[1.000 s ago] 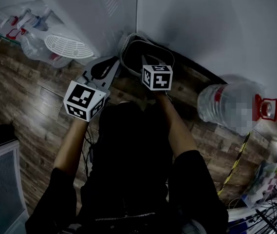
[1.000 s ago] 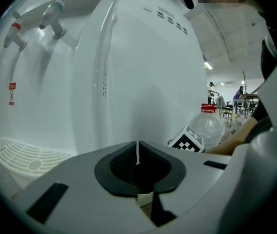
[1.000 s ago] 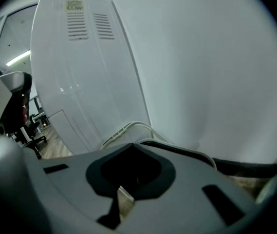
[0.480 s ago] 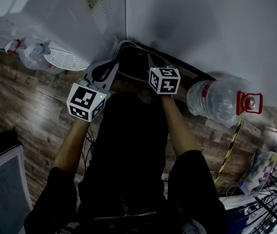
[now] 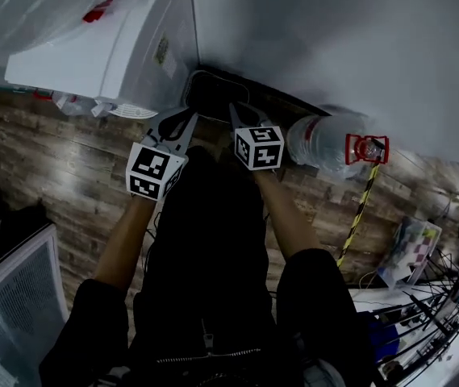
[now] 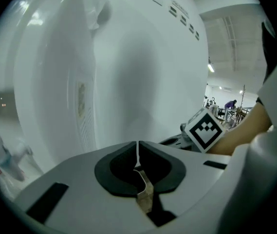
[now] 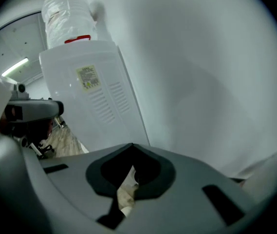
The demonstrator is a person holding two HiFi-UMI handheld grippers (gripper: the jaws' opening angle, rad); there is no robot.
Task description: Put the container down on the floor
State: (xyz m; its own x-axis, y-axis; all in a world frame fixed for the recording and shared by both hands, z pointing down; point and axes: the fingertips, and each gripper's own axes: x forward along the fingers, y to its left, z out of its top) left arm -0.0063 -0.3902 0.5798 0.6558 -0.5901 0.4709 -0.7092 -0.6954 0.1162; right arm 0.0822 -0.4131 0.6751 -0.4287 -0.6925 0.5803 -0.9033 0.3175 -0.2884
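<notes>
The container (image 5: 213,95) sits on the floor (image 5: 68,160) at upper centre of the head view, tucked into the corner beside the dispenser (image 5: 132,47). It looks already delivered. The left gripper (image 5: 184,122) and right gripper (image 5: 235,111) hover just below it, jaws closed on nothing.

Views meet ahead.
My head view looks steeply down over left gripper (image 5: 187,120) and right gripper (image 5: 234,110); their close views share the dispenser (image 7: 94,96) ahead.

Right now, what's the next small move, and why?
Probably pull both tools back and stop: the dark rectangular container sits on the wooden plank floor in the corner, and the left tool and right tool are shut, holding nothing.
</notes>
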